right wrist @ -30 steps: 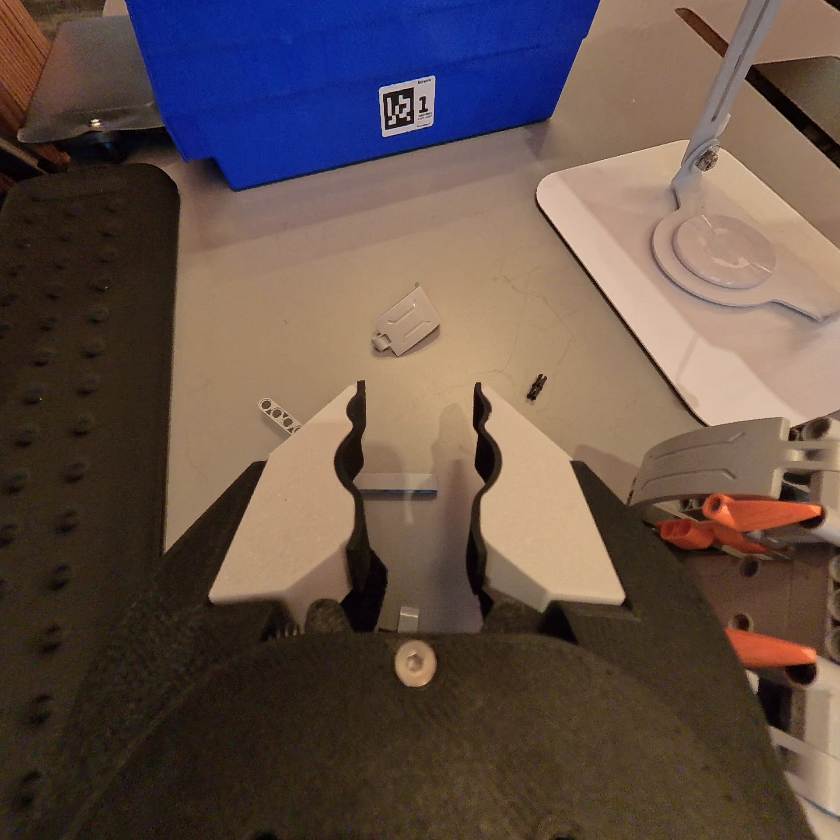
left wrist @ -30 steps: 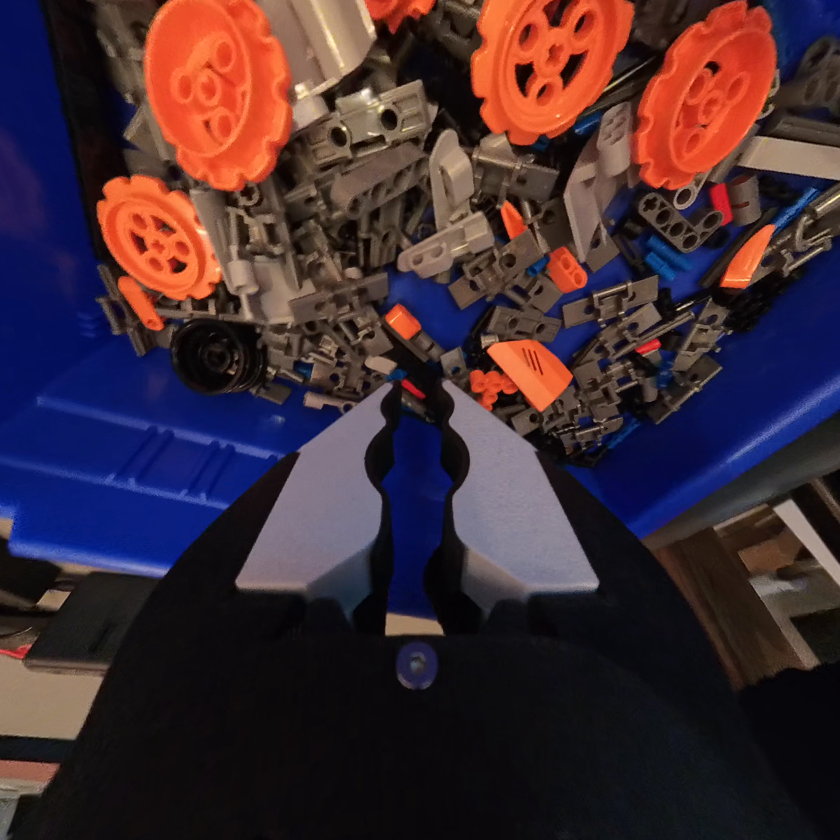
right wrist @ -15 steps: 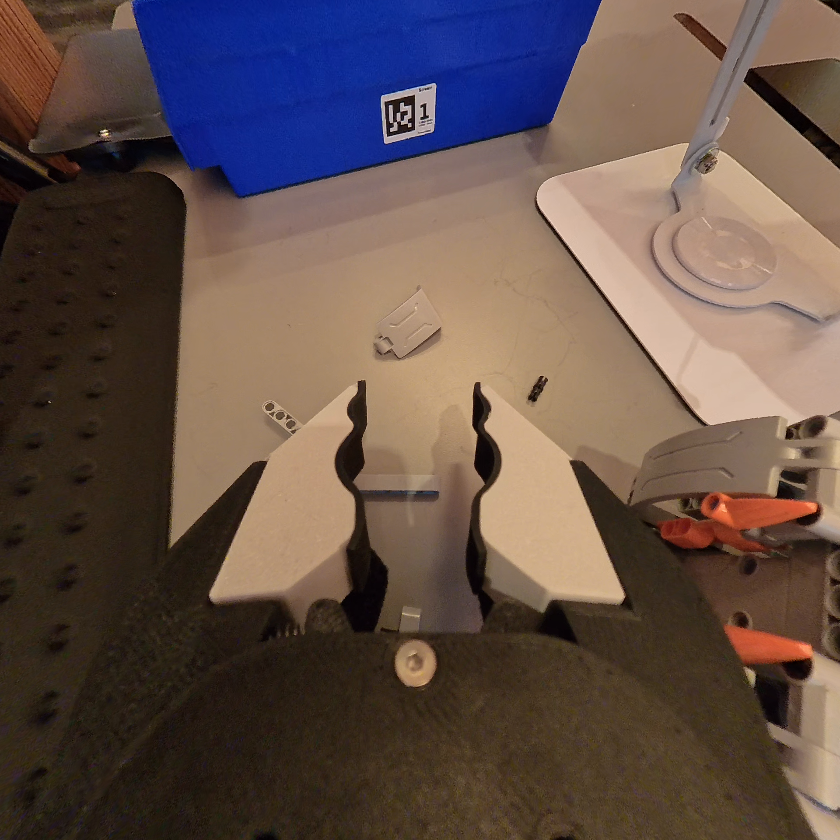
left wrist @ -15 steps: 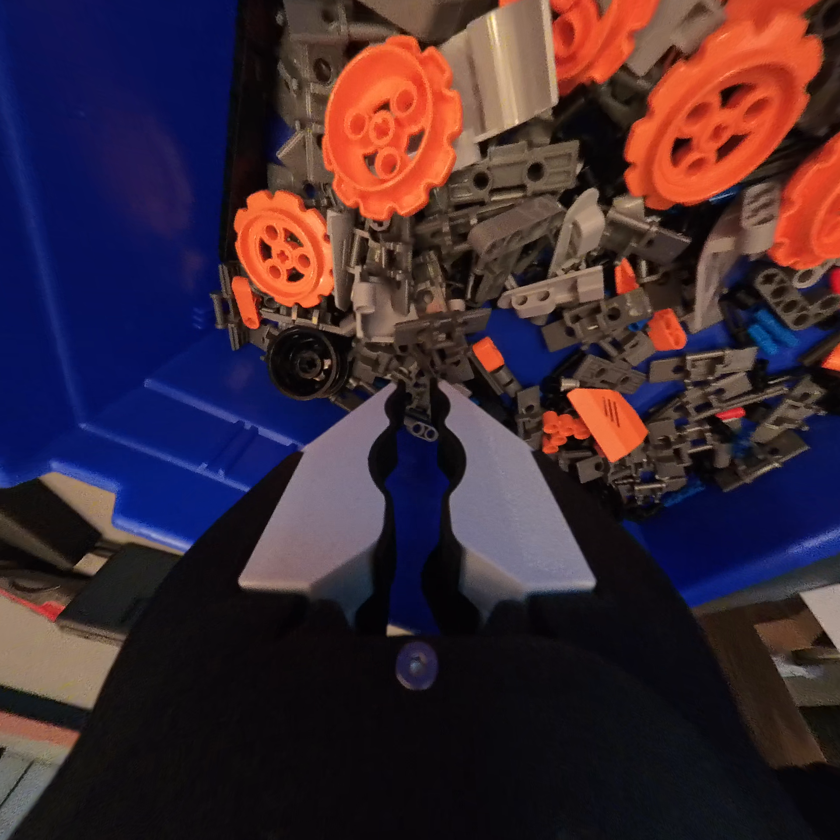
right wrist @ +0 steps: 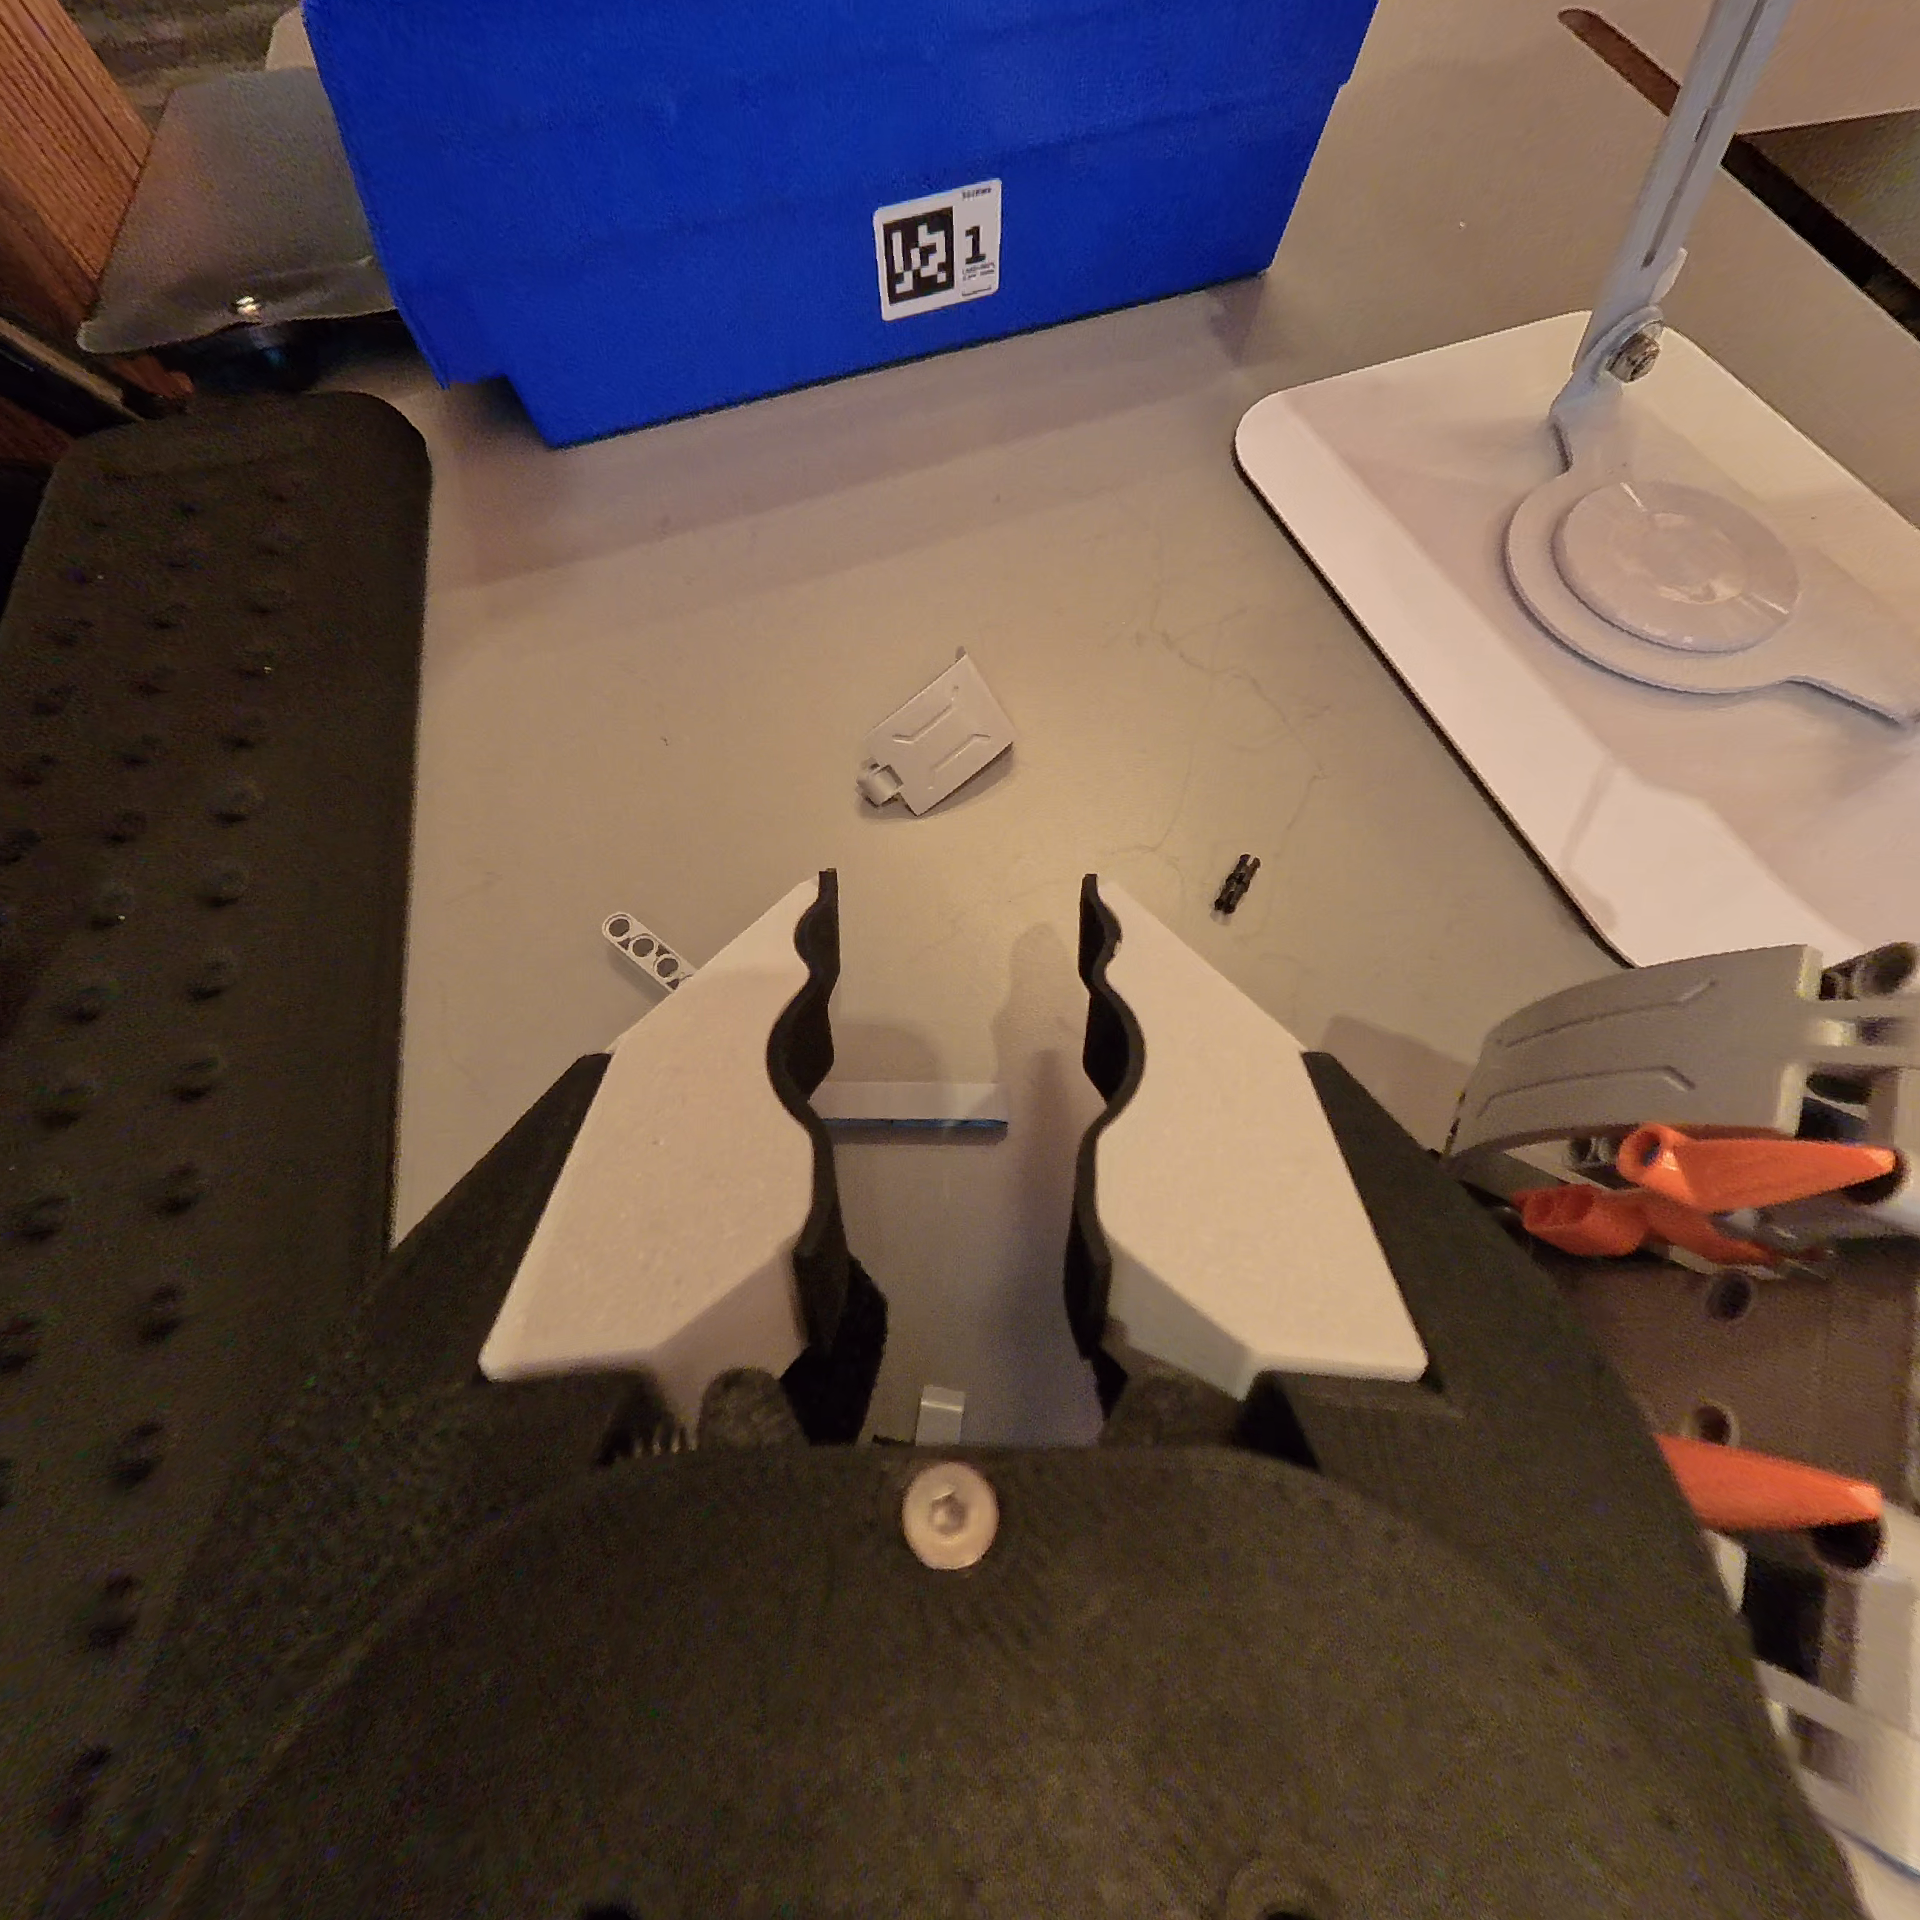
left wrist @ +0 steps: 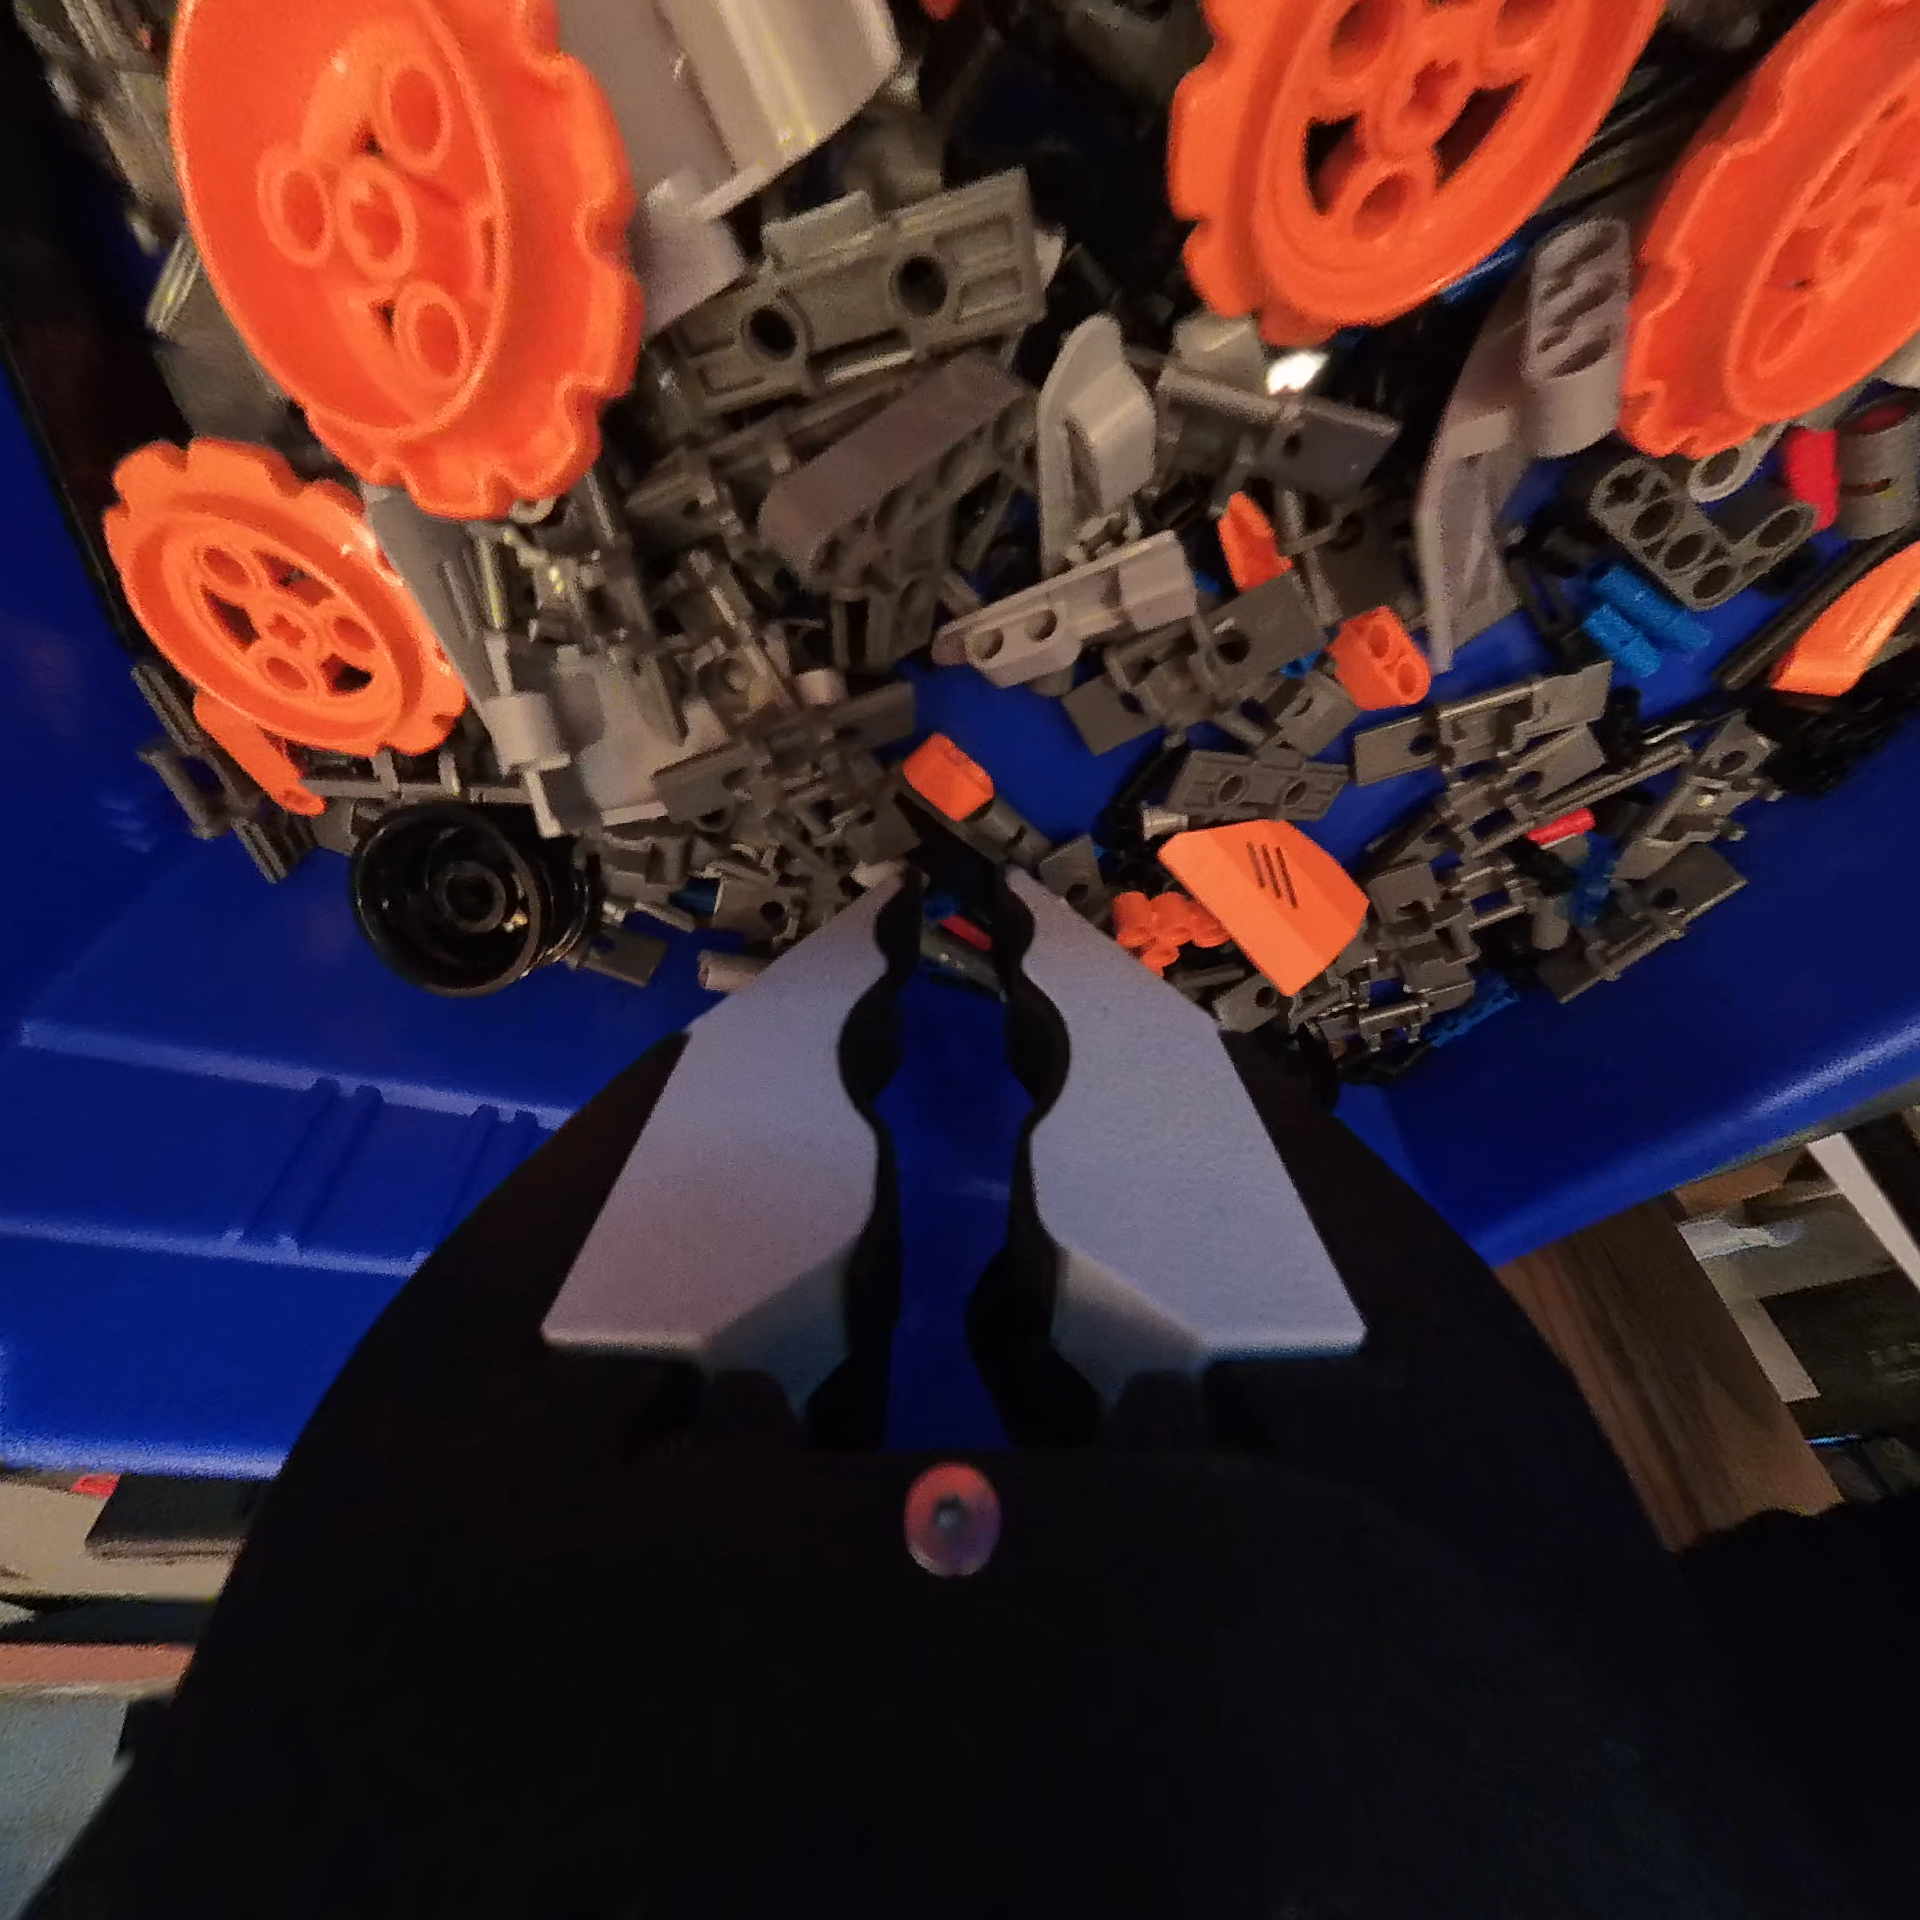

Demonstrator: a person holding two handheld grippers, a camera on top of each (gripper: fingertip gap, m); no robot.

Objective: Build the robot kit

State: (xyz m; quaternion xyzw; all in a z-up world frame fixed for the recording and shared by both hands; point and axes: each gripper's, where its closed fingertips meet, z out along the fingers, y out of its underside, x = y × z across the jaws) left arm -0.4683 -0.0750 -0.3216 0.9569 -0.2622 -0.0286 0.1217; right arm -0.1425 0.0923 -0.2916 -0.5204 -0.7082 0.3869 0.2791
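The left gripper (left wrist: 961, 896) is inside the blue bin (left wrist: 260, 1143), with its tips low on the heap of grey parts (left wrist: 831, 499). The fingers (left wrist: 769, 1122) are drawn close with only a narrow slit between them. Something dark lies in that slit at the tips, but I cannot tell if it is pinched or only lies behind. Just beyond the tips is a small orange-capped piece (left wrist: 945, 779). To the right of the fingers lies an orange curved panel (left wrist: 1262, 899), to the left a black wheel (left wrist: 468, 899), and further ahead the big orange gears (left wrist: 395, 239). Half a second ago the tips were nearer to the black wheel; now they are shifted right, back at the orange-capped piece. The right gripper (right wrist: 956, 883) has not moved: its fingers (right wrist: 1226, 1143) are spread wide and empty over the grey table (right wrist: 727, 582). A grey panel (right wrist: 935, 738) is just ahead, a black pin (right wrist: 1236, 883) ahead-right, and a thin holed beam (right wrist: 644, 948) beside the left finger
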